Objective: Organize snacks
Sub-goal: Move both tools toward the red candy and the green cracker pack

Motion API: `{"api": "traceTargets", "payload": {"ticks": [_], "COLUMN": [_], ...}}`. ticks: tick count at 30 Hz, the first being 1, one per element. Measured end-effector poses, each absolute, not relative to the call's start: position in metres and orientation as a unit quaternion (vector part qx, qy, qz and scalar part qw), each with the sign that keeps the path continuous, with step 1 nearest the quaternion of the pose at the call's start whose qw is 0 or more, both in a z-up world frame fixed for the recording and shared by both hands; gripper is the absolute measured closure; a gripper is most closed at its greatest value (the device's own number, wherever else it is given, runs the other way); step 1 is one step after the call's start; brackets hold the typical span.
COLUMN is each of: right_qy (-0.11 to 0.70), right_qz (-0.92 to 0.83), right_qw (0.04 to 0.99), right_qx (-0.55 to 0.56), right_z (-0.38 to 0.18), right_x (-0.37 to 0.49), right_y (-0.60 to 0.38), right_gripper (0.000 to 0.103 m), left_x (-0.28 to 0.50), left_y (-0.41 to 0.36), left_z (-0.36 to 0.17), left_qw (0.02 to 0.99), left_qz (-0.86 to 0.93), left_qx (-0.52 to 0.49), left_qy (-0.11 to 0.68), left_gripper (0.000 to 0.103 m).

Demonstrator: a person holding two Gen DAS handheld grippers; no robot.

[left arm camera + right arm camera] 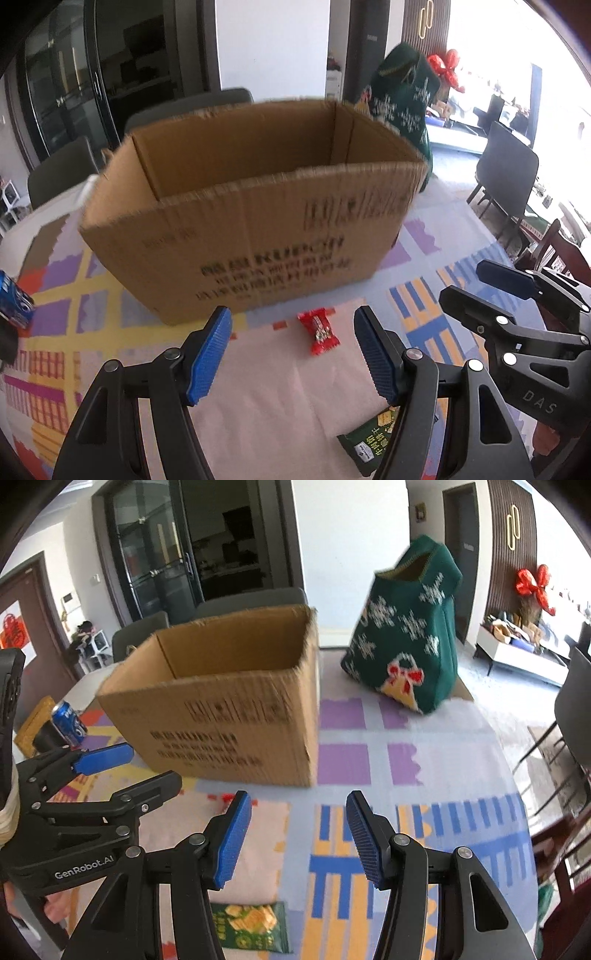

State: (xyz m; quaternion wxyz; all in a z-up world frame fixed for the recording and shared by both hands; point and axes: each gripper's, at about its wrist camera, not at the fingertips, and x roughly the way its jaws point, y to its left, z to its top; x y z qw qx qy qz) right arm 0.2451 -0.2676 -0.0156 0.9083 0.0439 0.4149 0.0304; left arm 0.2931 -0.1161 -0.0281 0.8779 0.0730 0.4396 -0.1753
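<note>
Fingers on both grippers spread wide, holding nothing: left gripper (pixel 291 354) hangs over the red candy (pixel 318 331), right gripper (pixel 299 838) over bare cloth just right of it. I read this as early in the job. Box (pixel 236 236) stands open-topped on the table (pixel 461 760), and what I can see of its inside walls is bare; floor of it is hidden, so I can't tell if anything is in yet. Red candy lies on the pink patch of cloth, just in front of the box, between my left fingers and apart from both pads. Green snack pack (pixel 255 928) lies nearer me, low in the right view, partly under the right gripper's left finger; same pack shows at the bottom of the left view, dark green with a yellow-green print. Blue can (pixel 68 722) stands left of the box, near its corner. Green knitted bag (pixel 402 642) with snowflakes and a red bow sits behind the box on the right, top open. Left to do, my guess: candy, green pack, maybe the can, all still out on the cloth. Writing: "GenRobot.AI" on the left gripper body in the right view, "DAS" on the right gripper body in the left view. Box has black printed lines and a barcode-like block, blurred, unreadable. Pack and can lettering too small to read.
</note>
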Motion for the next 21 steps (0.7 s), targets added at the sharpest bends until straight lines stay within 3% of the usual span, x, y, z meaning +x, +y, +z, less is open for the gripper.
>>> {"api": "traceTargets", "payload": {"ticks": [13, 21], "right_qy": [0.449, 0.465], "right_qz": [-0.001, -0.001], "right_qw": [0.893, 0.884], "right_qx": [0.035, 0.048], "right_z": [-0.061, -0.076], "right_x": [0.238, 0.246], "right_y": [-0.274, -0.276], "right_gripper": [0.049, 0.048], "left_x": [0.312, 0.325], "left_y": [-0.137, -0.144], "left_z": [-0.085, -0.101], "left_qw": [0.854, 0.844], "left_qz": [-0.165, -0.158], "left_qx": [0.069, 0.061], "left_qy": [0.488, 0.508], "left_gripper": [0.043, 0.057]}}
